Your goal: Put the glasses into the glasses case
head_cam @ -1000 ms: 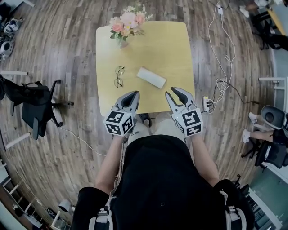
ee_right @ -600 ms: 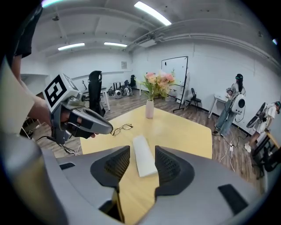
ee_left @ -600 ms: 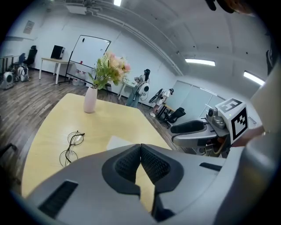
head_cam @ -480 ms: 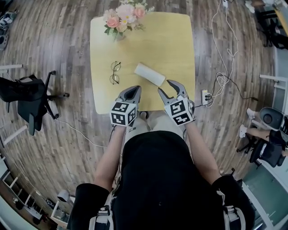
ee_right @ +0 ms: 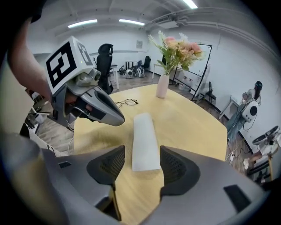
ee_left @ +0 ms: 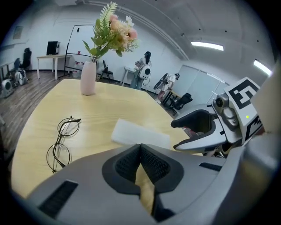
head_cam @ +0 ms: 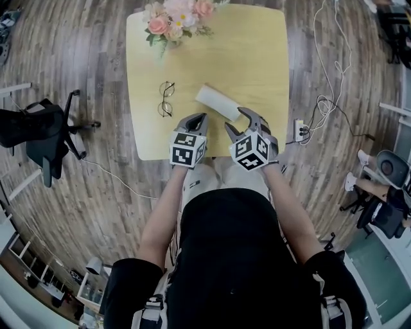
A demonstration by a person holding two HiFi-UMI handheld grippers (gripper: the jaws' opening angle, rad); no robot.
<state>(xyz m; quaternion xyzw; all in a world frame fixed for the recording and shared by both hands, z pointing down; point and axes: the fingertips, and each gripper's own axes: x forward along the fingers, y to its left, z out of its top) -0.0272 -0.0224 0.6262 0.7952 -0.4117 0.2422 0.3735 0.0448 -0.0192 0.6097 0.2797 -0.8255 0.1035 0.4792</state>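
Grey-padded jaws: the left gripper [head_cam: 196, 119] is clenching nothing; the right gripper [head_cam: 239, 122], its jaws having just been opening, is gaping empty, the white case [head_cam: 217, 103] lying just ahead at twelve o'clock, untouched. The glasses [head_cam: 167, 99] are lying at the left gripper's ten o'clock. They are probably light, fragile wire, best pinched at the bridge. Smooth yellow table [head_cam: 257, 51], flowers [head_cam: 172, 16] and plank floor [head_cam: 77, 51] are lying beyond.

Wire-rimmed glasses [head_cam: 166, 99] beside closed white case [head_cam: 216, 102]
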